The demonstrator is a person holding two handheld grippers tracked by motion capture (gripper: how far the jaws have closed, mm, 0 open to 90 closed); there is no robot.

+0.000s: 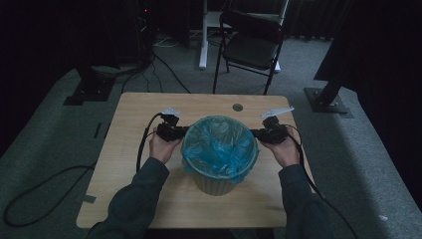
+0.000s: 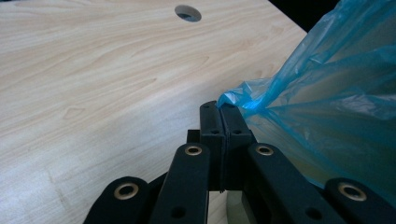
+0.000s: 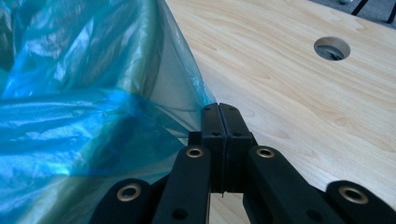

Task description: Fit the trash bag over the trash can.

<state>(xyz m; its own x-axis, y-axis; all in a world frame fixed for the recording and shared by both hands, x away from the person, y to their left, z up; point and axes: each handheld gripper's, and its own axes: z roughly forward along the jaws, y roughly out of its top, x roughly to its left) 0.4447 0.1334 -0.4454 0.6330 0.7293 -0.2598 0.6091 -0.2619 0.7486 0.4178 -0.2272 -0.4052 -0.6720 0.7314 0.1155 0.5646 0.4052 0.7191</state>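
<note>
A pale ribbed bin [image 1: 215, 183] stands in the middle of the wooden table [image 1: 134, 179], lined with a blue plastic bag [image 1: 219, 144] folded over its rim. My left gripper [image 1: 181, 132] is at the bin's left rim and my right gripper [image 1: 254, 132] at its right rim, each held in a hand. In the left gripper view the jaws [image 2: 219, 106] are shut, with a corner of the blue bag [image 2: 327, 93] pinched at their tips. In the right gripper view the jaws [image 3: 219, 108] are shut as well, and the edge of the bag [image 3: 93, 93] runs into their tips.
A round cable hole [image 1: 237, 107] is in the table behind the bin, also seen as the hole [image 2: 187, 12] and the hole [image 3: 331, 48]. A black folding chair [image 1: 251, 45] stands beyond the table. Cables trail off the table's left and right sides onto grey carpet.
</note>
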